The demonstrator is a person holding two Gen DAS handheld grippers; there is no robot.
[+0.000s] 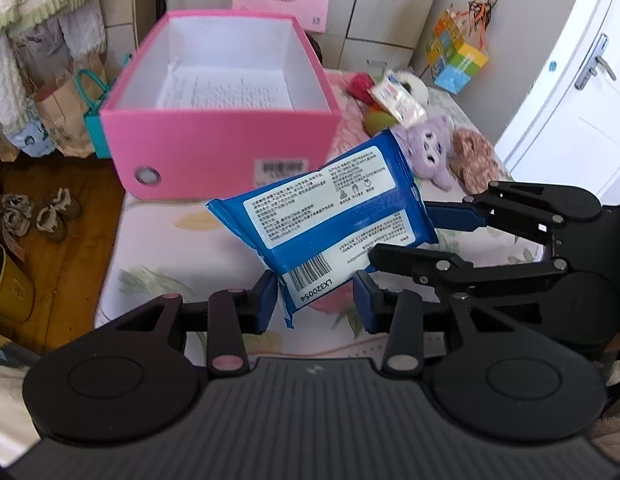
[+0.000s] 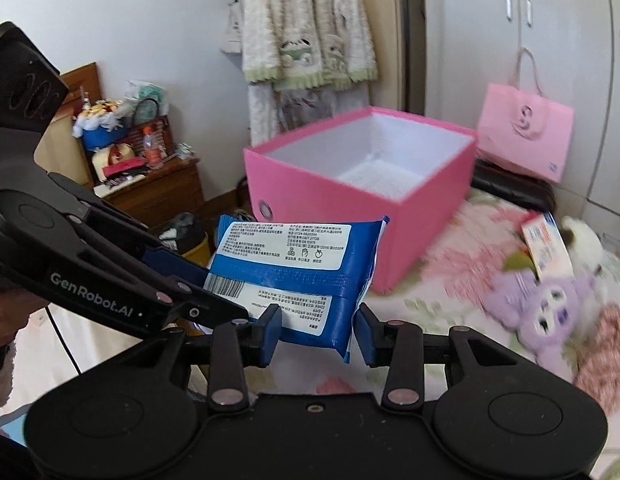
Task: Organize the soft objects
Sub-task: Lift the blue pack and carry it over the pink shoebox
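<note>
Both the left hand-held gripper (image 1: 315, 304) and right hand-held gripper (image 2: 317, 334) pinch the blue wipes pack (image 1: 325, 216) by its ends; pulling apart could tear or drop it short of the pink box (image 1: 218, 92).

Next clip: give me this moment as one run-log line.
held: blue wipes pack | left gripper: shut on pack | right gripper: shut on pack | pack: lifted off bed | pink box: open, no toys inside | plush toys: on bed

A blue-and-white wipes pack (image 1: 329, 216), a pink box (image 1: 214, 136) with white inside, a floral bedspread (image 1: 182, 248).
</note>
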